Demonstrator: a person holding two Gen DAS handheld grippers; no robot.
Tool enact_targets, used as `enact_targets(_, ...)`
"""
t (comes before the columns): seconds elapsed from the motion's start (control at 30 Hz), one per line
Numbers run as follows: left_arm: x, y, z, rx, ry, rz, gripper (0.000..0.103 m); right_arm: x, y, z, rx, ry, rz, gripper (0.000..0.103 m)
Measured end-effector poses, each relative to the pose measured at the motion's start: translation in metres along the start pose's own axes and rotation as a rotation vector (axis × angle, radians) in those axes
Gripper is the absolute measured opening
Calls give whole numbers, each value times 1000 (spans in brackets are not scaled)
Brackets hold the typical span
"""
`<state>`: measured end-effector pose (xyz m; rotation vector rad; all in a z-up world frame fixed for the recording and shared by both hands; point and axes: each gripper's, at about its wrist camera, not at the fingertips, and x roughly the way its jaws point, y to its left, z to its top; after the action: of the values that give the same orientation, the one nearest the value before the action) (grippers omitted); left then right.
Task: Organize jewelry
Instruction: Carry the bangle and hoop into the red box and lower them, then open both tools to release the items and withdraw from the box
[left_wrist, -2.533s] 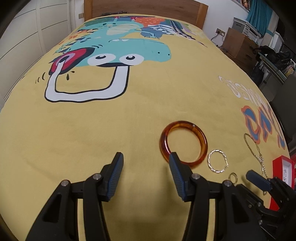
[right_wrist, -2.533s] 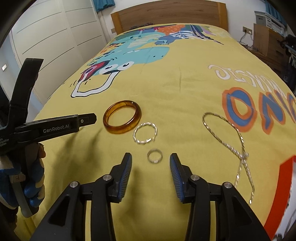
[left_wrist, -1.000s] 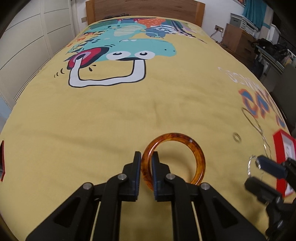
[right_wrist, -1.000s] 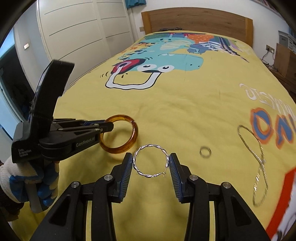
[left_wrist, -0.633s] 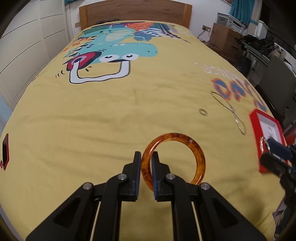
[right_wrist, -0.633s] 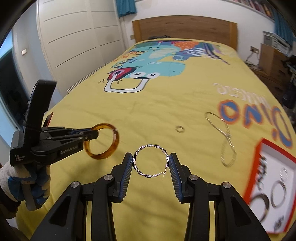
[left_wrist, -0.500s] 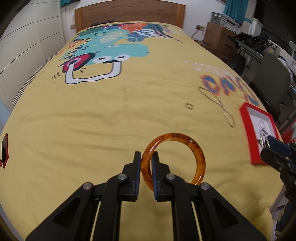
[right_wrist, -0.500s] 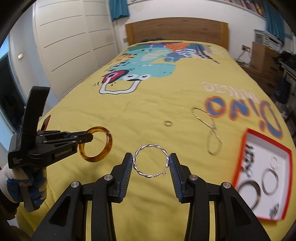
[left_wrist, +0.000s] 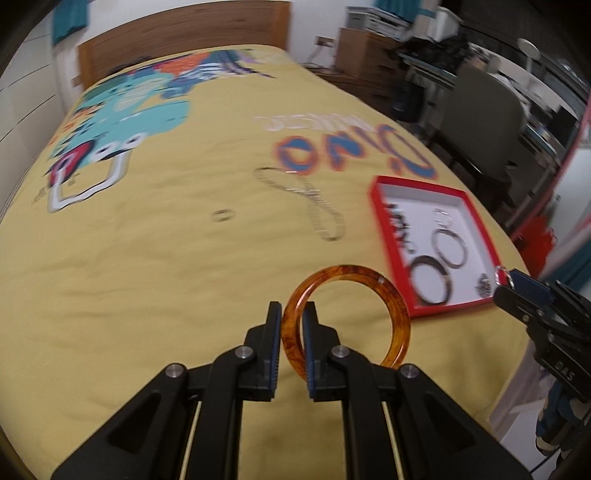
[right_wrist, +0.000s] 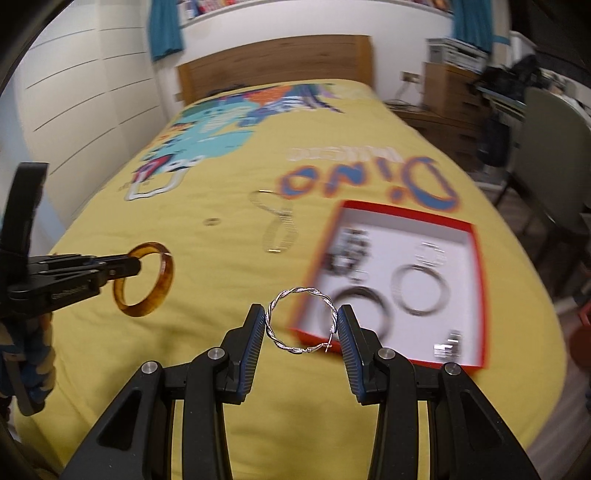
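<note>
My left gripper (left_wrist: 291, 317) is shut on the rim of an amber bangle (left_wrist: 388, 291), held above the yellow bedspread; the bangle also shows in the right wrist view (right_wrist: 162, 277). My right gripper (right_wrist: 301, 321) is shut on a twisted silver hoop (right_wrist: 332, 314), held above the near edge of a red jewelry box (right_wrist: 476, 295). The box (left_wrist: 384, 221) holds several rings and hoops. A silver chain (left_wrist: 317, 206) and a small ring (left_wrist: 223, 215) lie on the bedspread to the left of the box.
The bed's right edge lies just past the box. A grey chair (left_wrist: 491, 110) and a cluttered desk (left_wrist: 424, 55) stand beyond it. A wooden headboard (right_wrist: 273, 70) is at the far end, white wardrobes (right_wrist: 74, 99) on the left.
Both grippers have closed on their pieces, lifted them off the bedspread and carried them right toward the red box, which has come into full view.
</note>
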<state>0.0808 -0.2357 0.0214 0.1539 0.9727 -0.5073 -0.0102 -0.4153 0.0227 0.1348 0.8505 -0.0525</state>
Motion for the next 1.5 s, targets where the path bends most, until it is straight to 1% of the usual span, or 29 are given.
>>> enact_targets(0.13,27,-51,17,74,21,-36,10,10,-44,0,32,20,-61,40)
enact_targets(0.27,57,-94,26,145,48,-52,10,30,-79,6,48,46,-94,40)
enact_targets(0.4,83,-121,29,194,73,-59,10,53,-101,12,32,73,-102,40)
enact_targets(0.47,95,-128,30,211,85,-53,10,62,-108,13,28,84,-100,40)
enact_targets(0.67,123,-132,32,217,123,-45,10,89,-122,13,3,128,-87,40)
enact_targets(0.9,139,-139,36,231,129,-43,10,115,-117,12,-47,169,-76,40)
enact_targets(0.97,143,-139,38,235,122,-31,10,118,-117,11,-54,173,-81,40)
enact_targets(1.07,148,-138,41,226,129,-32,10,122,-119,12,-56,176,-92,41)
enact_targets(1.2,149,-139,38,239,124,-25,10,123,-119,13,-70,179,-105,41)
enact_targets(1.37,148,-137,40,219,127,-44,11,123,-119,14,-70,183,-113,41)
enact_targets(1.5,145,-137,39,213,129,-48,11,119,-121,12,-65,189,-124,45)
